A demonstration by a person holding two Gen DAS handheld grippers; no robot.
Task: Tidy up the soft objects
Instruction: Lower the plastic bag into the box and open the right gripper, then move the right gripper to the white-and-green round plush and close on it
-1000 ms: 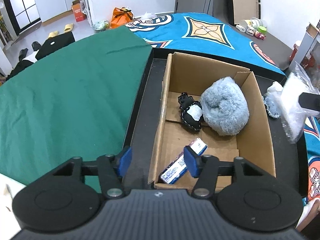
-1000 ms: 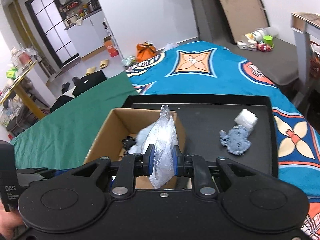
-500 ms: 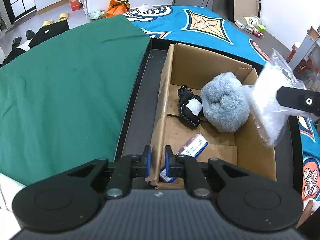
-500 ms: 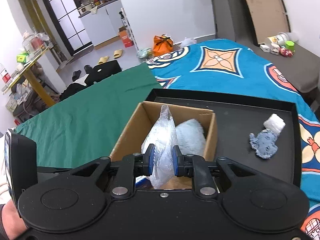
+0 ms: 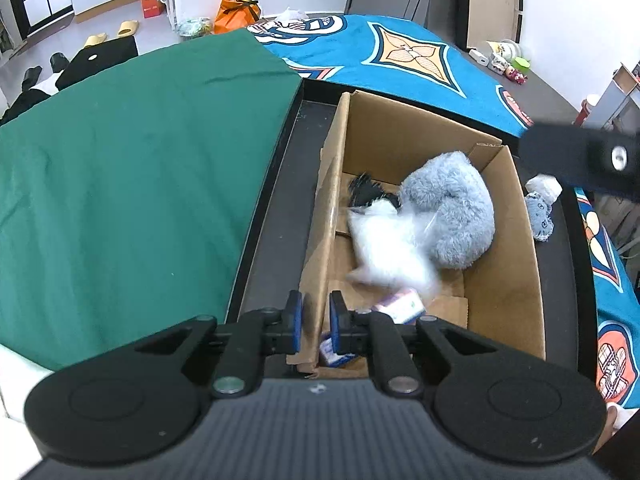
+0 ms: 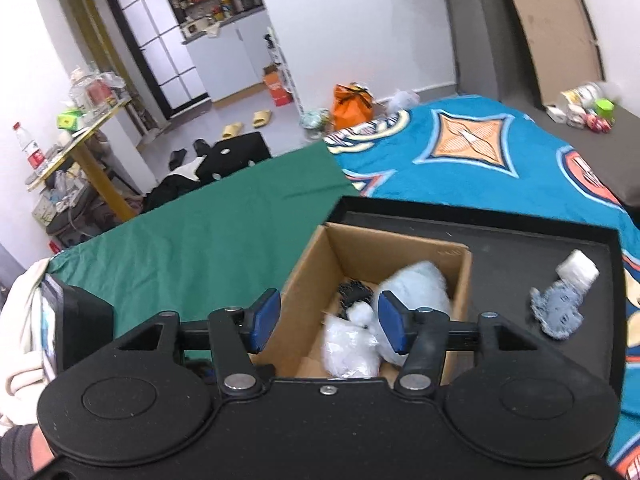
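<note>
Bag (image 5: pixel 390 246) has dropped from your R gripper (image 6: pixel 328 322), fingers now wide apart w/ nothing, into the box (image 5: pixel 506 280); L gripper (image 5: pixel 316 322) pinches box wall; next: blue cloth (image 6: pixel 558 312) lies R of R fingers on tray (image 6: pixel 500 272), nearer R hand.

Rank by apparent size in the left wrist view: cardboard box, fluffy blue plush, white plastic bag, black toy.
1. cardboard box
2. fluffy blue plush
3. white plastic bag, motion-blurred, so its outline is uncertain
4. black toy, partly hidden behind the bag
</note>
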